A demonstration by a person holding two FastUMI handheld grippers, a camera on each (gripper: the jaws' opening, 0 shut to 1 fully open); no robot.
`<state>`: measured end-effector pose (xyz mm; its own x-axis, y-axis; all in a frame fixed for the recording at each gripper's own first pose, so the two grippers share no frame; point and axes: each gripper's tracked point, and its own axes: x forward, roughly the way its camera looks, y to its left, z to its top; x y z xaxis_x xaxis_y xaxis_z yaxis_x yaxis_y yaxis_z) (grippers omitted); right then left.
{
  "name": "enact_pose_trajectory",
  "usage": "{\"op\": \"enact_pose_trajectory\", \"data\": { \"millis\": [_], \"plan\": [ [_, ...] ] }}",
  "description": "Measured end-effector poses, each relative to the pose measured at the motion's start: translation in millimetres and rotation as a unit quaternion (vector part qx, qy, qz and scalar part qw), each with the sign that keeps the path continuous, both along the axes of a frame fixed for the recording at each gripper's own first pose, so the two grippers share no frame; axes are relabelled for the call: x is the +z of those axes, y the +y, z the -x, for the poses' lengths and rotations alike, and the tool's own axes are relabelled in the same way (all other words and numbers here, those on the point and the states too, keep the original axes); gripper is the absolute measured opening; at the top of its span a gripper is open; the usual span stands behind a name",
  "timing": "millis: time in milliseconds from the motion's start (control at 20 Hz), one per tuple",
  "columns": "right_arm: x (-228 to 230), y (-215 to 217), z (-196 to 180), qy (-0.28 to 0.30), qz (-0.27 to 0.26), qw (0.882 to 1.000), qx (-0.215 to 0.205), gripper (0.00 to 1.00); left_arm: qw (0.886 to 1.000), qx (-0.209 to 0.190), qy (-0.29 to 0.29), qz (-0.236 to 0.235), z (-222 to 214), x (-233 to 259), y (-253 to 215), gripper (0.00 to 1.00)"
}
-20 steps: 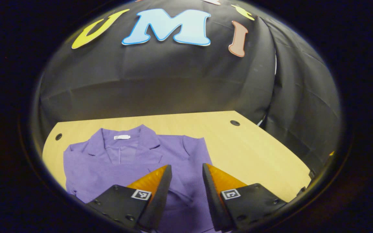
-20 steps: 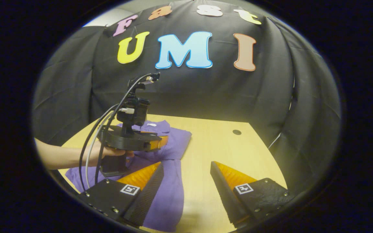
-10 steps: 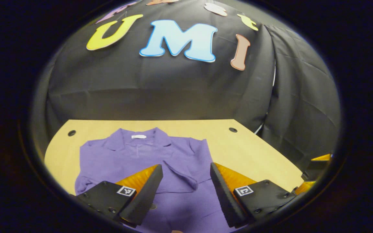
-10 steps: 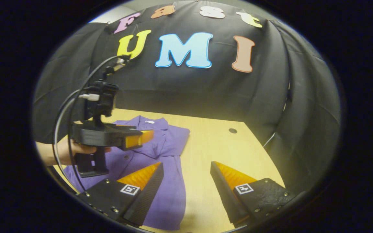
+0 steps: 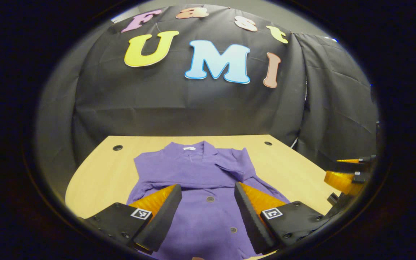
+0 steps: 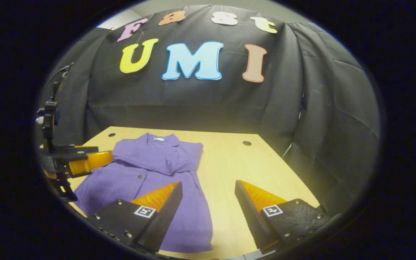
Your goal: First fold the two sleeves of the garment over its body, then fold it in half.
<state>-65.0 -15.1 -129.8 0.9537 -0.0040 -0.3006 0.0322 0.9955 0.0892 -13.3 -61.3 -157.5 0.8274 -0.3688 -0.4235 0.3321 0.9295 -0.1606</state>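
Purple collared button-front garment [image 5: 200, 180] laid flat on light wooden worktop [image 5: 99, 177], collar toward far edge, hem at near edge. Both sleeves seen folded across body; buttons visible down front. No container seen.

Left gripper [image 5: 208, 202] held above garment's lower part, orange-and-black fingers spread wide, nothing gripped.

Right gripper [image 6: 208, 202] held over near right part of worktop, fingers spread wide, empty. Left gripper [image 6: 89, 161] seen at left edge of right gripper view.

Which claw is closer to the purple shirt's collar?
Probably the left claw. It hovers over the shirt's buttoned front, pointing straight at the collar. The right claw sits off by the shirt's right hem, over bare table.
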Motion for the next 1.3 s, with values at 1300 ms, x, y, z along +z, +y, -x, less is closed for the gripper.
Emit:
{"op": "enact_pose_trajectory", "data": {
  "millis": [1300],
  "plan": [
    [-133, -7, 45, 0.142, -0.027, 0.989, 0.009, 0.92, 0.988, 0.115, 0.087, -0.048, 153, -117, 190, 0.96]
  ]
}}
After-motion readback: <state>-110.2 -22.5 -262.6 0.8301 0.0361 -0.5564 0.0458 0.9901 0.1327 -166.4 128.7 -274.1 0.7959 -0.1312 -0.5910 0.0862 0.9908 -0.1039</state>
